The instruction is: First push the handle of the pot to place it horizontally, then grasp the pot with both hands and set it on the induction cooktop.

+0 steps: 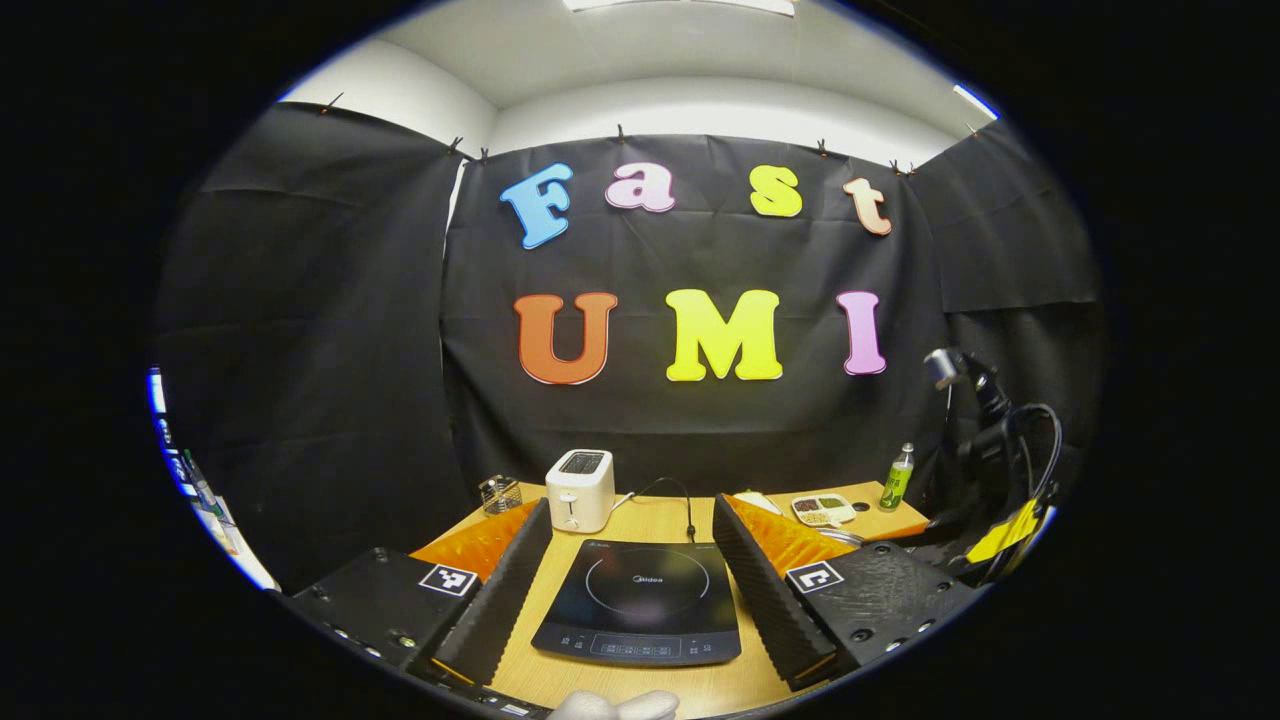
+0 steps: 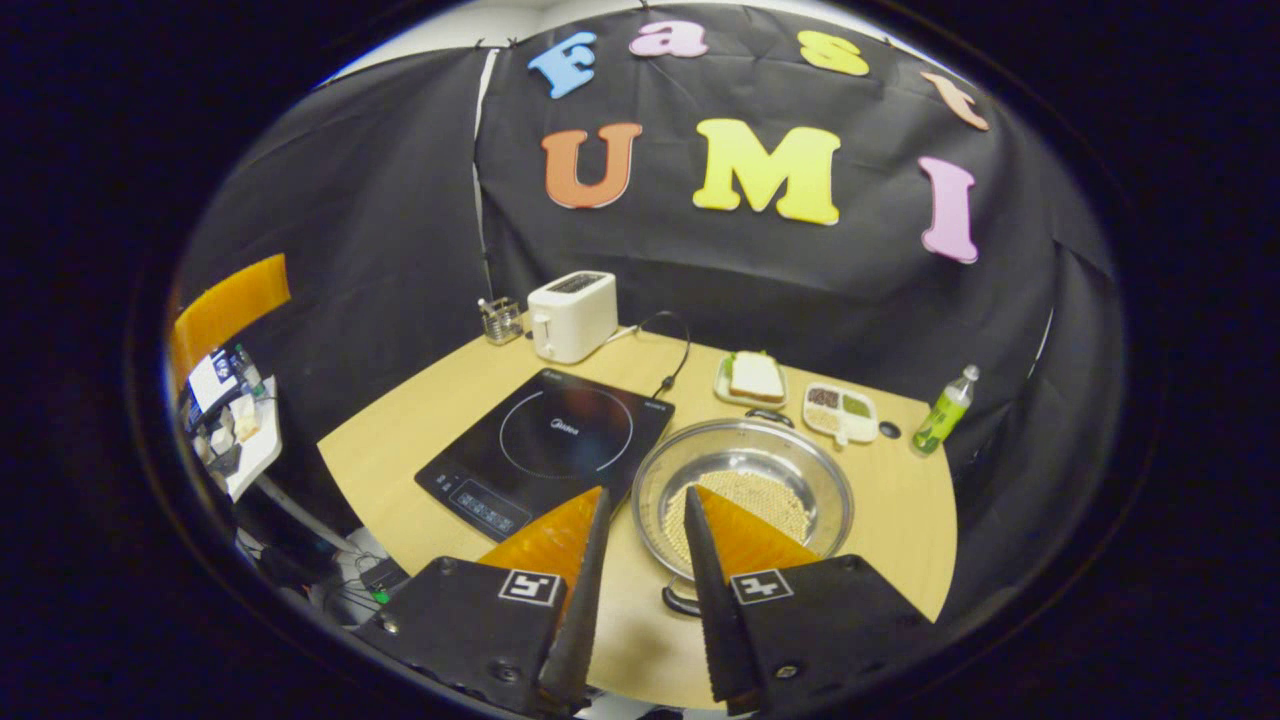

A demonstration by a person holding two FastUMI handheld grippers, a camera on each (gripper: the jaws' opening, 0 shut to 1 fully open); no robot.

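Both grippers are sitting spread, holding nothing: left gripper [image 1: 633,560] over the cooktop [image 1: 642,602], right gripper [image 2: 640,550] above the pot [image 2: 744,492], which is resting on the table [image 2: 420,420] beside the cooktop.

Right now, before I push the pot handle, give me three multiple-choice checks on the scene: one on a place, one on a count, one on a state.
1. Where does the pot stand?
A. on the induction cooktop
B. on the table beside the cooktop
C. on the toaster

2. How many toasters are on the table?
A. one
B. two
C. three

3. How is the right hand-held gripper?
A. shut on the pot rim
B. shut on nothing
C. open

Answers: 1 B, the pot sits on bare wood right of the induction cooktop. 2 A, a single white toaster. 3 C, its fingers stand apart near the pot's near handle.
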